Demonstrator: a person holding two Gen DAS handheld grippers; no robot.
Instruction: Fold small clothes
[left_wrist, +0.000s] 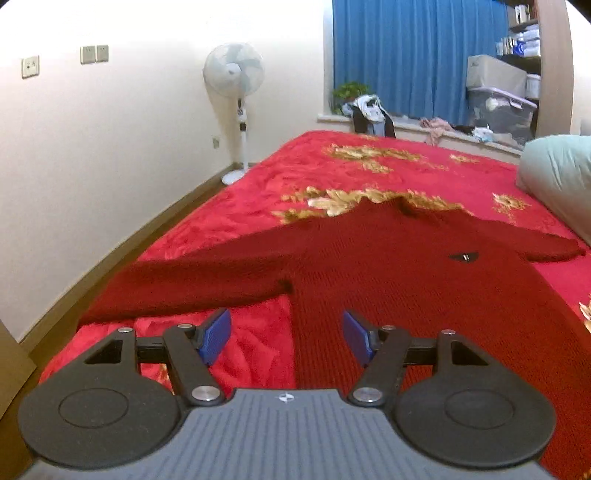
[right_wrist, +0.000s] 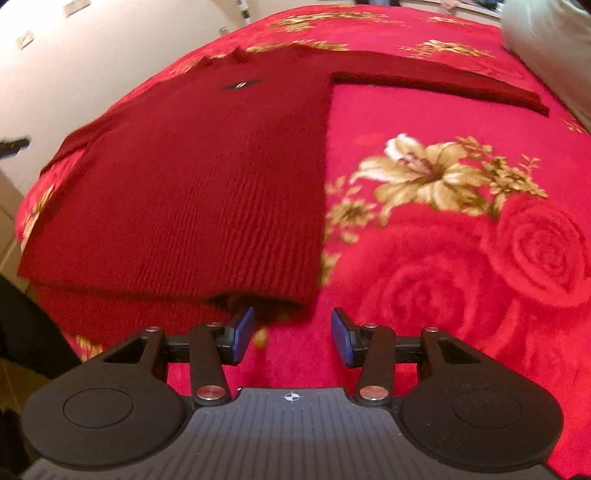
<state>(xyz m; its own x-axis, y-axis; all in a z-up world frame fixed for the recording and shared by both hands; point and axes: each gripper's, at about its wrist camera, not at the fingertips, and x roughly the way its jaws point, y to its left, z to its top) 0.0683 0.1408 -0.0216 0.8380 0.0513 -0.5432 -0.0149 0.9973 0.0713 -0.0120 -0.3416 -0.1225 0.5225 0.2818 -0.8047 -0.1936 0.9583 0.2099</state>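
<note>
dark red ribbed knit sweater (left_wrist: 406, 280) lies spread flat on the red floral bedspread (right_wrist: 443, 258) for folding (sleeves out); left gripper (left_wrist: 286, 338) and right gripper (right_wrist: 291, 336) gape wide, empty.

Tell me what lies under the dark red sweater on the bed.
The dark red sweater lies spread flat on a red blanket with gold flowers, which shows all around it. The part of the blanket beneath the sweater is covered, so anything else there cannot be seen.

One dark red sweater (left_wrist: 388, 266), with two sleeves spread, lies mid-frame on one bed (left_wrist: 332, 162). One standing fan (left_wrist: 233, 70) stands upper centre-left, one blue curtain (left_wrist: 413, 55) upper right, one pale pillow (left_wrist: 557, 173) at right edge, and three wall plates (left_wrist: 94, 54) upper left.
</note>
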